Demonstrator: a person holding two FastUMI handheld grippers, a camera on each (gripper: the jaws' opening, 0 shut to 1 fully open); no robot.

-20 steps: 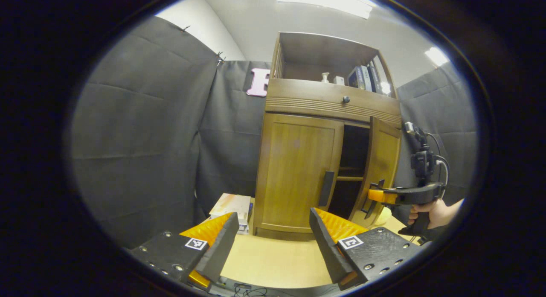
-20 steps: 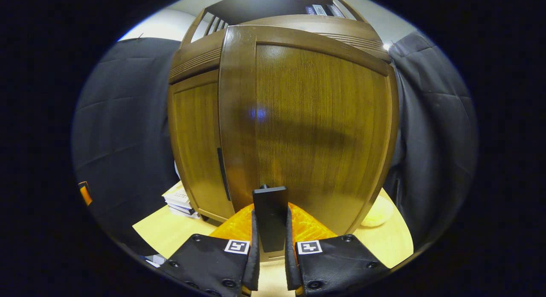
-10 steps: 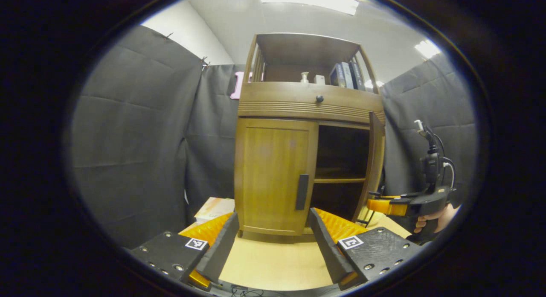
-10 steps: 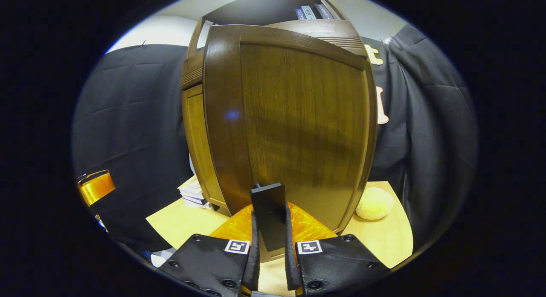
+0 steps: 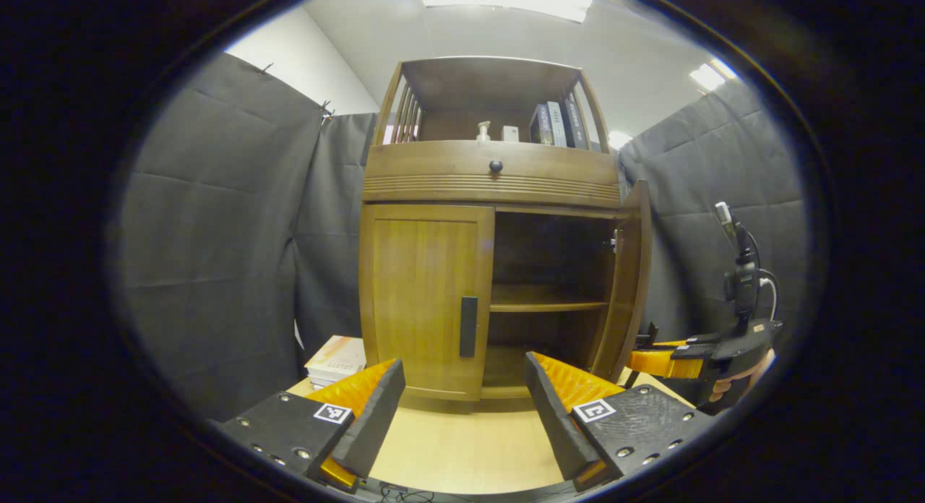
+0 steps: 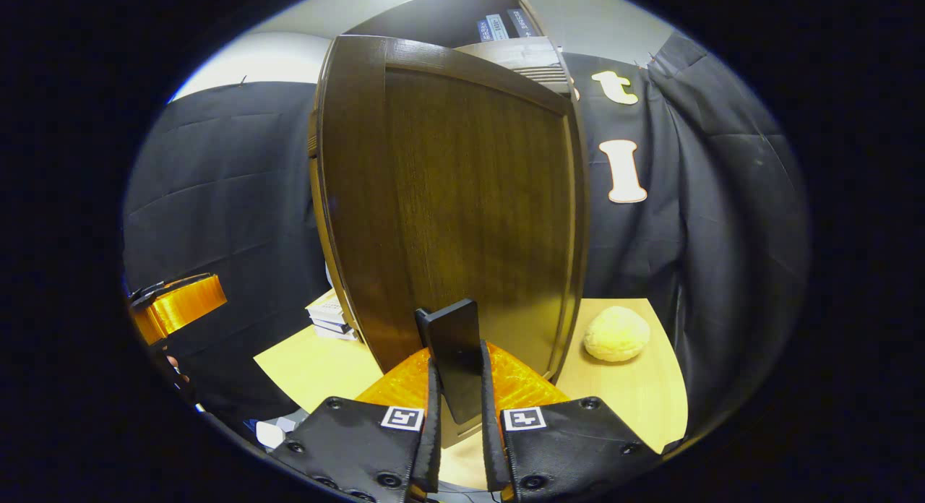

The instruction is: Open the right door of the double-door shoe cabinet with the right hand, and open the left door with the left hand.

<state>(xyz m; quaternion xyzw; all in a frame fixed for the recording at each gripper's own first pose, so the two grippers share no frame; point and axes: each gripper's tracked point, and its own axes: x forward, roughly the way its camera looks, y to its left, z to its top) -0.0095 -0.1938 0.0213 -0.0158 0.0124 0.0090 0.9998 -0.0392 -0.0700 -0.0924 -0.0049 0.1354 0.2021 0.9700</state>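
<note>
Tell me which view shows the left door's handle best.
The left gripper view. There the left door faces the camera, shut, with its handle in plain sight ahead of the open left gripper. In the right gripper view the right door, held by its own handle, stands in front of the cabinet.

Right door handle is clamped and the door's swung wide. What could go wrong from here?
1. The right tool grips only the thin handle; pulling the right door further could twist the handle out of the grip.
2. The bun-like lump sits on the table beside the door's hinge side; a wider swing might knock it.
3. The left tool is open, short of the left door handle; it may miss.
</note>
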